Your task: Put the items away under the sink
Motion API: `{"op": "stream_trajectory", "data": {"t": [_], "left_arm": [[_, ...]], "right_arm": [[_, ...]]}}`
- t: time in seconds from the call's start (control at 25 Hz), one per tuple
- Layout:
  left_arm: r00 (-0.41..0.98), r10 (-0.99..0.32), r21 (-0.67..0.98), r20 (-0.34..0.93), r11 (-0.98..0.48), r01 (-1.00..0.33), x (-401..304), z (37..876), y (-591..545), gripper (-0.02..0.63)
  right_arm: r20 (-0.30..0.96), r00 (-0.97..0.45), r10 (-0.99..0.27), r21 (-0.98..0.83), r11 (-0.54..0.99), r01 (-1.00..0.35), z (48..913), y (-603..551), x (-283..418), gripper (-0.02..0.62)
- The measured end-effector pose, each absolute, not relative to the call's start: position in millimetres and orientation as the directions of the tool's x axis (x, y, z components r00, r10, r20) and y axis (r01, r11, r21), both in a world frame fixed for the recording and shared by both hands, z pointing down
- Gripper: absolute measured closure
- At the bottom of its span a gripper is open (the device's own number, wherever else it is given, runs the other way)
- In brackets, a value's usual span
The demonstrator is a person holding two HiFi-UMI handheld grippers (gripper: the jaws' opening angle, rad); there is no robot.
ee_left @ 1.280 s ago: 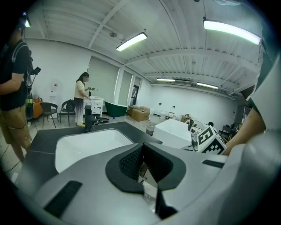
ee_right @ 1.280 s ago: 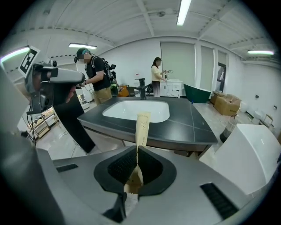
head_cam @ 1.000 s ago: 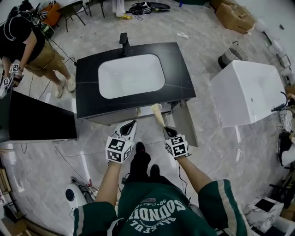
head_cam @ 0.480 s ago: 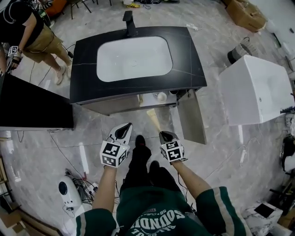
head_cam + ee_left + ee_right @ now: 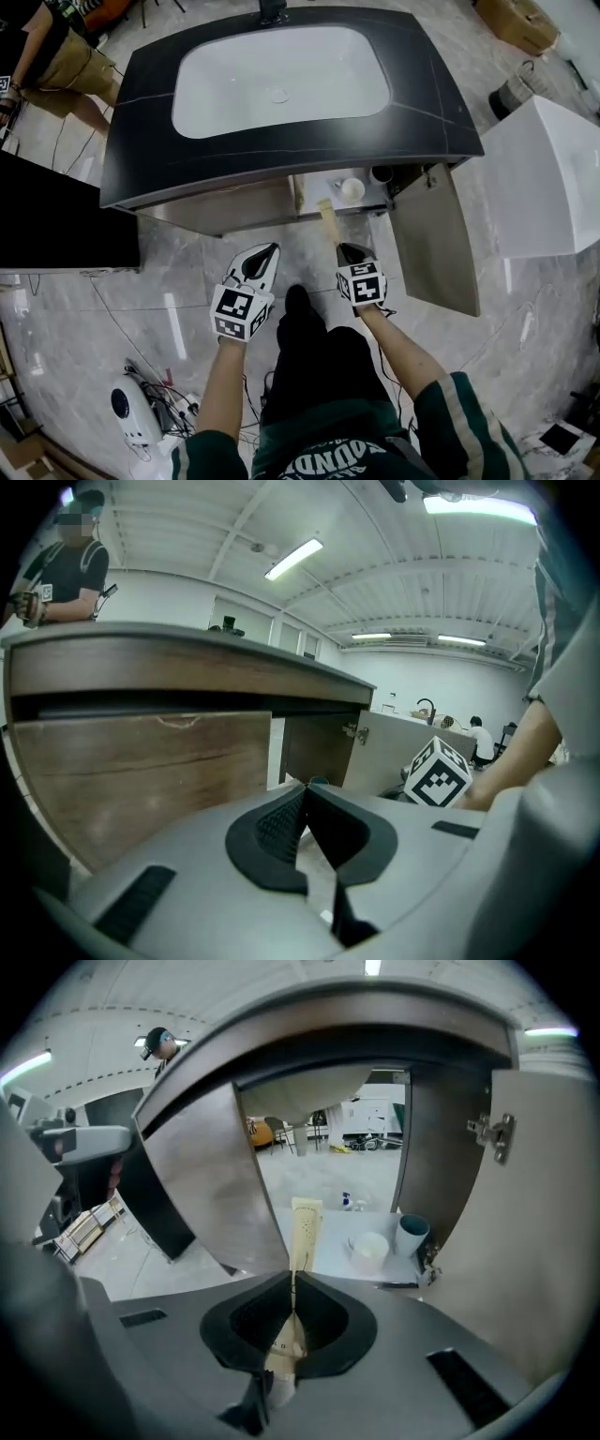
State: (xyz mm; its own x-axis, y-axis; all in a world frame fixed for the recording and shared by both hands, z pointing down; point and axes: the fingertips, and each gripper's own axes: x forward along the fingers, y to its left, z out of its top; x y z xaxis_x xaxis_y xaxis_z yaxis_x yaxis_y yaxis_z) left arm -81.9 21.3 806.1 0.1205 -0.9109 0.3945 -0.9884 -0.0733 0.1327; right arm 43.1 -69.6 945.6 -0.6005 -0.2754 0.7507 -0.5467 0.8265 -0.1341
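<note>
My right gripper (image 5: 346, 250) is shut on a long cream tube (image 5: 328, 219), which points into the open cabinet under the sink (image 5: 281, 80). In the right gripper view the tube (image 5: 305, 1230) runs from the gripper (image 5: 292, 1284) toward the cabinet shelf. On that shelf stand a white cup (image 5: 368, 1249) and a teal cup (image 5: 410, 1234). The head view shows both cups (image 5: 352, 189) just inside the opening. My left gripper (image 5: 265, 251) is shut with nothing in it, in front of the closed wooden cabinet front (image 5: 141, 771).
The cabinet door (image 5: 437, 240) stands swung open on the right, close to my right gripper. A white tub (image 5: 553, 178) sits further right. A black panel (image 5: 56, 225) is at the left. A person (image 5: 52, 56) stands at the far left. A small appliance (image 5: 131, 410) with cables lies on the floor.
The view has closed in on the vanity. Both grippers have come forward, and the tube's tip has reached the cabinet opening near the cups.
</note>
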Motion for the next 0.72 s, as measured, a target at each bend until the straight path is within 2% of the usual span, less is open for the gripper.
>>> {"op": "stream_trajectory", "data": {"t": [0.24, 0.44, 0.72], "left_arm": [[0.122, -0.916, 0.118, 0.383, -0.082, -0.99, -94, 909, 12, 0.595], [0.087, -0.927, 0.094, 0.364, -0.057, -0.994, -110, 969, 10, 0.595], [0.046, -0.923, 0.094, 0.382, -0.011, -0.995, -131, 1047, 25, 0.595]], "right_arm": [[0.724, -0.601, -0.338, -0.137, 0.783, -0.606, 1047, -117, 10, 0.548], [0.687, -0.615, -0.387, -0.114, 0.779, -0.617, 1095, -161, -40, 0.548], [0.703, -0.576, -0.417, -0.077, 0.761, -0.645, 1157, -210, -83, 0.548]]}}
